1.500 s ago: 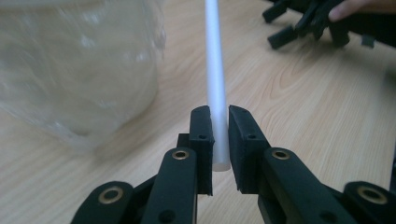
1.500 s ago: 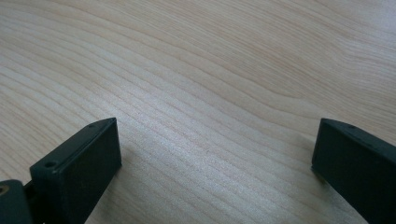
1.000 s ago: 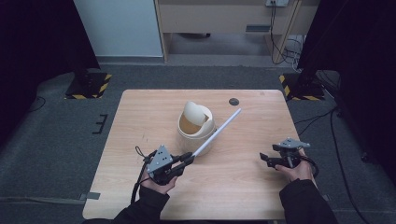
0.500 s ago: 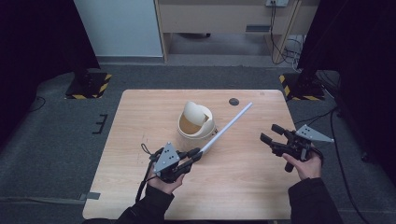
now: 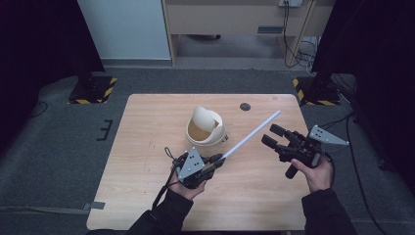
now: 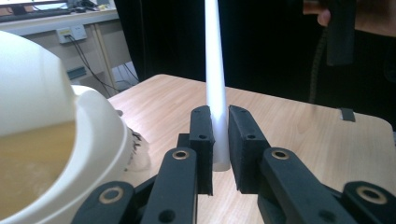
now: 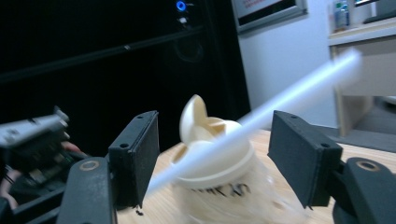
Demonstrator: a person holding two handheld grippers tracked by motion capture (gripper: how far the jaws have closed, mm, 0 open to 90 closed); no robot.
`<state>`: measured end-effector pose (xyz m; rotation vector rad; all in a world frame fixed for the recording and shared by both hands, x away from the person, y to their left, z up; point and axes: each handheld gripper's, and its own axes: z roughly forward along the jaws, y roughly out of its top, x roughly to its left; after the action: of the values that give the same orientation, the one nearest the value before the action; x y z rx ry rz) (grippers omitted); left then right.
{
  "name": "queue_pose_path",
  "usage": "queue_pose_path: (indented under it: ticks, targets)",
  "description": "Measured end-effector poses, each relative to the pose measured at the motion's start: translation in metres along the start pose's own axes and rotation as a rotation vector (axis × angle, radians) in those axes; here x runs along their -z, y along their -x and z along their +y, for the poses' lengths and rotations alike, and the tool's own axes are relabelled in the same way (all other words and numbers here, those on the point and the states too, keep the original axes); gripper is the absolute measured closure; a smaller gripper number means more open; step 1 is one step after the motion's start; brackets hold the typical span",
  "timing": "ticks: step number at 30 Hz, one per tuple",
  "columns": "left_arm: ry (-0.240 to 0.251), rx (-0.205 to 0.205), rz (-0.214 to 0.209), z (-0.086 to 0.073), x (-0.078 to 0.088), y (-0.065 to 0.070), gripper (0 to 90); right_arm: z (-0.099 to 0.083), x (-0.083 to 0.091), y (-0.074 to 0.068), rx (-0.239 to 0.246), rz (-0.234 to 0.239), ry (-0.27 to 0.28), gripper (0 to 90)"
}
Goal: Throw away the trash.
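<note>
A long white tube (image 5: 252, 133) slants from lower left to upper right above the table, and my left gripper (image 5: 217, 161) is shut on its lower end. In the left gripper view the tube (image 6: 215, 79) stands up between the two black jaws (image 6: 219, 140). A cream cup with a flip lid (image 5: 205, 128) stands at the table's middle, just left of the tube, and shows large beside my jaws (image 6: 46, 135). My right gripper (image 5: 274, 135) is open, raised at the right, its jaws just below the tube's far end. Through its open jaws (image 7: 215, 158) I see the blurred tube (image 7: 261, 121) and the cup (image 7: 210, 154).
A small dark disc (image 5: 244, 106) lies near the table's far edge. The wooden table (image 5: 147, 147) has bare room at left and front. Beyond it are a cabinet (image 5: 235, 19), cables and two weighted stand bases (image 5: 93, 88).
My right gripper has risen off the table and swung left toward the tube's far end, jaws open. My left gripper has lifted the tube slightly and shifted right.
</note>
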<state>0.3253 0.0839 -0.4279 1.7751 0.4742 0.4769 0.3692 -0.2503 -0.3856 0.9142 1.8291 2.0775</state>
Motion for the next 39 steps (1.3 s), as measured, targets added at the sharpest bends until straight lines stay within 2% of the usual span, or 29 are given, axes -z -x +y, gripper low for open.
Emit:
queue_pose_path:
  ticks: [2, 4, 5, 7, 10, 12, 16, 19, 20, 22, 26, 29, 30, 31, 32, 36, 39]
  targets:
    - [-0.010, -0.007, -0.011, -0.002, -0.002, 0.002, 80.1, 0.000, -0.003, -0.002, -0.023, 0.019, 0.005, 36.9]
    - [-0.016, -0.014, -0.011, -0.005, -0.002, 0.003, 80.1, -0.001, -0.006, -0.002, -0.022, 0.028, -0.002, 44.5]
    - [-0.017, -0.016, -0.007, -0.006, -0.002, 0.003, 80.1, -0.001, -0.007, -0.002, -0.026, 0.027, -0.003, 45.6]
    - [-0.018, -0.019, 0.013, -0.006, 0.000, 0.003, 80.1, -0.002, -0.008, -0.002, -0.038, 0.021, -0.019, 45.8]
    - [0.001, -0.019, 0.048, -0.004, 0.003, 0.001, 80.2, -0.005, -0.009, -0.002, -0.029, -0.013, -0.047, 45.2]
    - [0.016, -0.009, 0.055, -0.002, 0.005, 0.000, 80.2, -0.006, -0.009, -0.001, -0.031, -0.027, -0.049, 45.4]
    - [0.042, -0.015, 0.031, 0.000, 0.006, 0.003, 80.1, -0.007, -0.012, 0.000, -0.041, -0.031, -0.049, 45.4]
    - [0.033, -0.032, 0.007, -0.001, 0.003, 0.008, 80.1, -0.008, -0.016, 0.000, -0.061, -0.024, -0.037, 47.0]
    - [0.030, -0.034, 0.001, -0.001, 0.002, 0.010, 80.1, -0.008, -0.017, 0.000, -0.062, -0.022, -0.033, 49.2]
    - [0.019, -0.036, -0.004, -0.002, 0.001, 0.011, 80.1, -0.008, -0.017, 0.000, -0.067, -0.022, -0.026, 59.8]
    - [0.005, -0.023, -0.011, -0.005, -0.001, 0.010, 79.8, -0.006, -0.016, -0.002, -0.116, 0.016, -0.009, 68.4]
    - [-0.019, 0.002, -0.021, -0.008, -0.004, 0.009, 79.0, -0.007, -0.017, -0.004, -0.142, 0.049, -0.006, 71.8]
    - [-0.025, 0.009, -0.021, -0.009, -0.005, 0.009, 78.6, -0.007, -0.018, -0.004, -0.138, 0.053, -0.004, 73.1]
    - [-0.038, 0.021, -0.021, -0.011, -0.006, 0.008, 76.1, -0.007, -0.018, -0.005, -0.132, 0.055, -0.002, 78.6]
    - [-0.044, 0.025, -0.019, -0.012, -0.007, 0.008, 74.3, -0.008, -0.018, -0.005, -0.112, 0.050, 0.002, 78.8]
    - [-0.074, 0.068, -0.009, -0.017, -0.013, 0.004, 65.2, -0.009, -0.019, -0.007, -0.107, 0.064, -0.016, 78.9]
    - [-0.084, 0.082, -0.008, -0.017, -0.017, 0.004, 59.4, -0.010, -0.022, -0.009, -0.074, 0.060, -0.031, 79.0]
